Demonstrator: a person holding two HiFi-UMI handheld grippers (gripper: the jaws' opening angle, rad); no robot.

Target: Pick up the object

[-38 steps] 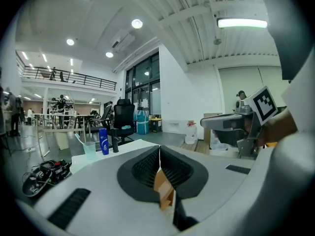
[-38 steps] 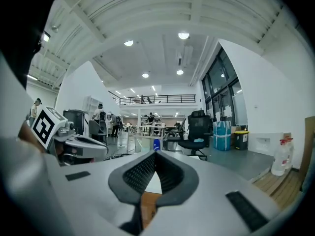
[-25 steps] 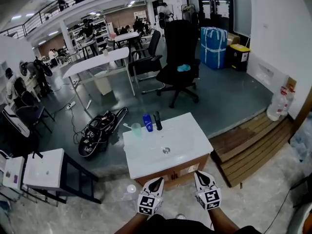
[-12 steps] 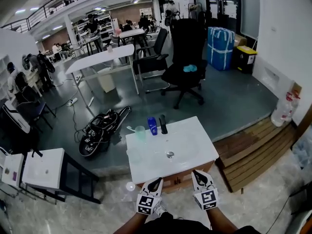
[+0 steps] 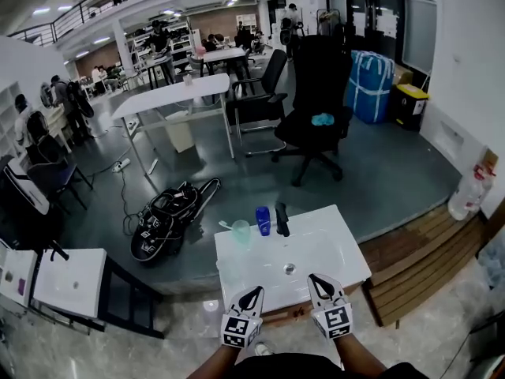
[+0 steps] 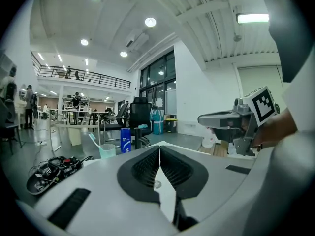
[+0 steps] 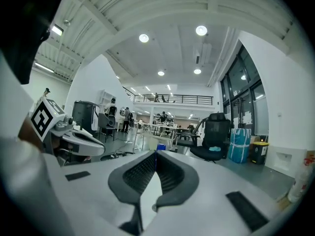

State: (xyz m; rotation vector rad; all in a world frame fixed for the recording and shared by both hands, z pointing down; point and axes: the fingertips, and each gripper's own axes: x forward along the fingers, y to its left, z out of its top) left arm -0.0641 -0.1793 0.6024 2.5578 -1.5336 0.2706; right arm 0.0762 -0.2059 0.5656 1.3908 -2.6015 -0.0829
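Note:
A white sink top (image 5: 331, 253) stands just ahead of me. Along its far edge stand a pale green cup (image 5: 241, 232) with a toothbrush in it, a blue bottle (image 5: 263, 220) and a black upright object (image 5: 282, 219). My left gripper (image 5: 254, 294) hovers at the sink's near edge, shut and holding nothing. To its right my right gripper (image 5: 316, 281) is level with it, also shut and holding nothing. In the left gripper view the cup (image 6: 106, 150) and the bottle (image 6: 126, 140) lie beyond the shut left gripper (image 6: 159, 149). The right gripper (image 7: 155, 154) shows its jaws meeting.
A drain (image 5: 289, 268) sits mid-basin. On the grey floor beyond lie a black bag (image 5: 166, 218) with cables, a black office chair (image 5: 316, 113) and a white table (image 5: 170, 97). A smaller white sink unit (image 5: 67, 279) stands left, wooden decking (image 5: 418, 267) right.
The view has shifted: the sink top now sits nearer and further right in the head view, with both gripper tips over its near edge. Both grippers stay shut.

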